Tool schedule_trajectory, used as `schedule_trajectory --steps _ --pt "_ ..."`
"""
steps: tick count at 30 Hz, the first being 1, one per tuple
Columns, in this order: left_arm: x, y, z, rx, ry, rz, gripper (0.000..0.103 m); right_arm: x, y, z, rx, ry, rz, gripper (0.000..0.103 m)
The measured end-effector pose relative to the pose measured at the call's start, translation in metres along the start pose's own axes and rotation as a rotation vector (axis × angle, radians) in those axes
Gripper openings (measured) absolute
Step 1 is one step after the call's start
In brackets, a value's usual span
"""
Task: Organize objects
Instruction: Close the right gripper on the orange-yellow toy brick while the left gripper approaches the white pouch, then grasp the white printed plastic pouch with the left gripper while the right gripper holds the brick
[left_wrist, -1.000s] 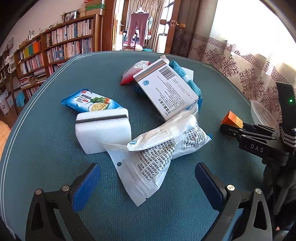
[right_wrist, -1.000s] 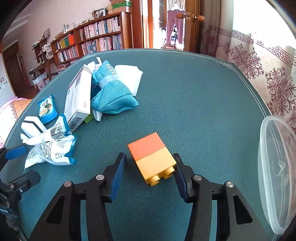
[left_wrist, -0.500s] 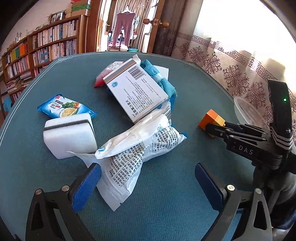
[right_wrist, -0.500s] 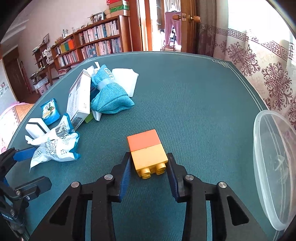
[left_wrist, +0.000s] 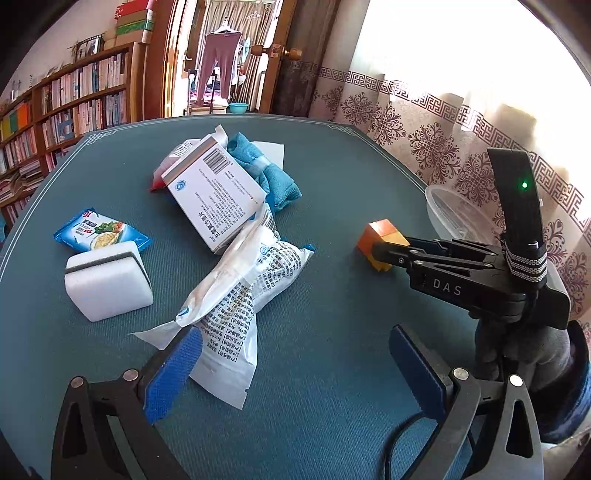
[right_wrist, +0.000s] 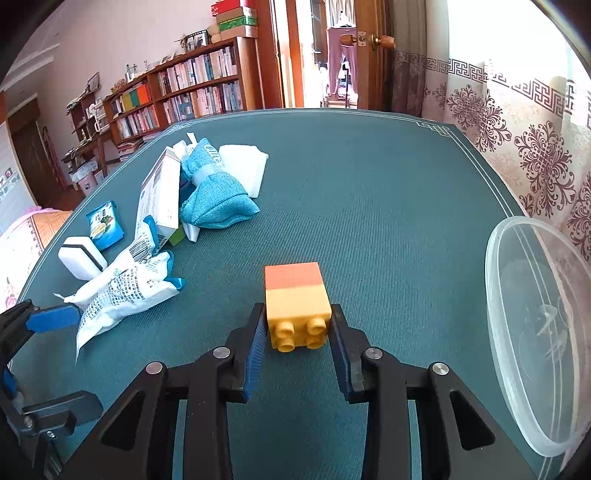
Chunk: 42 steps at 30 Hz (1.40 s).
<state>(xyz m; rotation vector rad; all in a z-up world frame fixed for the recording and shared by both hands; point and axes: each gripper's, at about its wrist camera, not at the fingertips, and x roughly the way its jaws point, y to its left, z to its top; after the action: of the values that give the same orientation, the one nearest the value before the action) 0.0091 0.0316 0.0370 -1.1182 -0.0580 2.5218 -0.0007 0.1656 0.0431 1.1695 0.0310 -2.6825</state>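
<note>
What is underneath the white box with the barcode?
The white box leans tilted on the pile: a teal cloth bundle behind it, a red-and-white packet poking out at its far corner, and the printed white bag against its near edge. Anything else beneath is covered.

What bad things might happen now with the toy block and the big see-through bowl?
The right tongs pinch only the yellow end of the block, so it might twist or slip out when lifted. The clear bowl sits at the table's edge; a bump might push it off.
</note>
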Motion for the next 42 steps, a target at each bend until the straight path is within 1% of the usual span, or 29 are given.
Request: schedule_trajectory --steps 4,7,11,19,22,26,28,35,36,39,42 --pt "-0.004 0.008 0.004 -0.020 -0.019 0.031 0.103 0.003 -0.001 -0.001 0.005 0.010 0.003 0.034" --pt "-0.005 0.012 0.006 -0.030 -0.021 0.035 0.103 0.005 -0.001 -0.001 0.004 0.014 0.004 0.035" --pt "-0.005 0.008 0.009 -0.001 -0.032 0.065 0.103 0.008 -0.001 -0.002 0.003 0.023 0.008 0.035" --pt "-0.016 0.007 0.011 0.013 -0.060 0.065 0.103 0.010 0.000 -0.004 0.007 0.029 0.012 0.035" --pt "-0.018 0.006 0.013 0.033 -0.072 0.083 0.103 0.010 0.000 -0.004 0.007 0.028 0.011 0.035" --pt "-0.005 0.007 0.018 0.075 -0.071 0.154 0.103 0.010 0.000 -0.004 0.008 0.029 0.012 0.035" --pt "0.006 0.010 0.020 0.093 -0.057 0.192 0.103 0.010 -0.001 -0.004 0.007 0.029 0.011 0.035" --pt "0.031 0.012 0.027 0.126 0.001 0.199 0.102 0.010 0.000 -0.004 0.006 0.029 0.011 0.035" --pt "0.034 0.011 0.028 0.127 0.013 0.202 0.100 0.010 0.000 -0.004 0.004 0.029 0.010 0.035" --pt "0.041 0.011 0.029 0.123 0.045 0.190 0.087 0.011 0.001 -0.003 -0.003 0.030 0.010 0.036" --pt "0.046 0.009 0.028 0.123 0.070 0.175 0.080 0.011 0.002 -0.003 -0.007 0.031 0.012 0.036"
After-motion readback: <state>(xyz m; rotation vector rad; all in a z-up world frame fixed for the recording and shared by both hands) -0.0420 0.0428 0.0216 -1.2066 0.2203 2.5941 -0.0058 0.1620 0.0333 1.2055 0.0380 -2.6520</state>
